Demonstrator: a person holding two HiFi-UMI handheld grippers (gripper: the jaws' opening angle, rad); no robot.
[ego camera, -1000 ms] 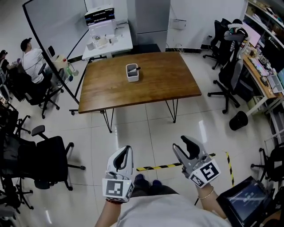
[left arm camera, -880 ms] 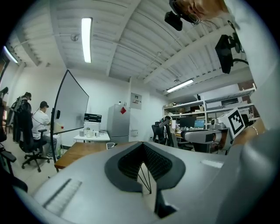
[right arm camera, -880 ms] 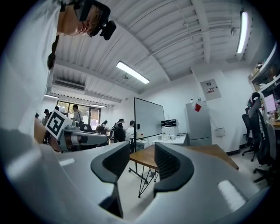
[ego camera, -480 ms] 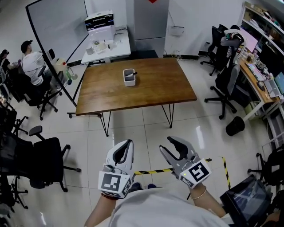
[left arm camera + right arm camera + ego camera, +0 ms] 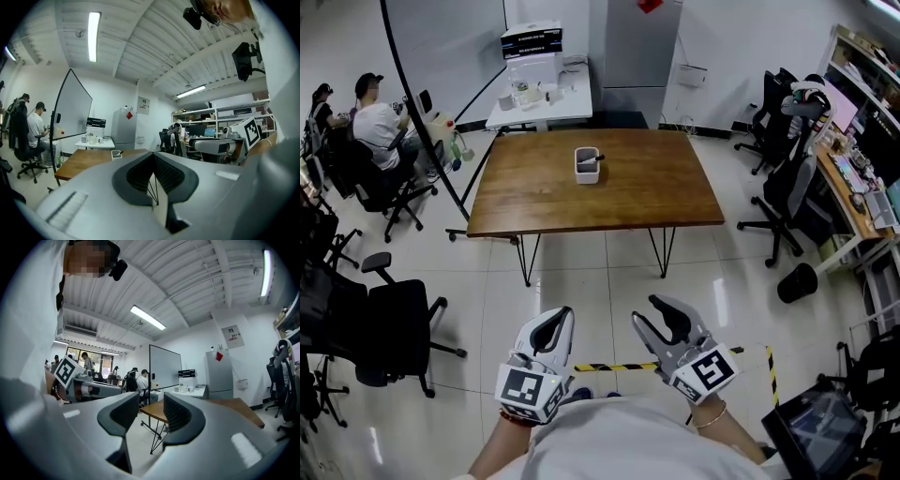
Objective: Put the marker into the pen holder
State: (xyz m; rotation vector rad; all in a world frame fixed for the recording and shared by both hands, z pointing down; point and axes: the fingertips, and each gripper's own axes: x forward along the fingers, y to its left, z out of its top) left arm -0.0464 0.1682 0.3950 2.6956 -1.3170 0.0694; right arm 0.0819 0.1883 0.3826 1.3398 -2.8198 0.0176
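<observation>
Standing well back from the worktop (image 5: 628, 192), person holds both grippers low before the torso. Left gripper (image 5: 558, 319) pressed together; right gripper (image 5: 656, 314) spread, nothing between. Marker (image 5: 596, 157) sits in pen holder (image 5: 586, 170) on worktop.

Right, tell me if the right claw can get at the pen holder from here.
Probably not yet. The right claw hangs open and empty over the floor, close to the person, while the pen holder sits on the table well ahead. Only bare floor lies between.
</observation>
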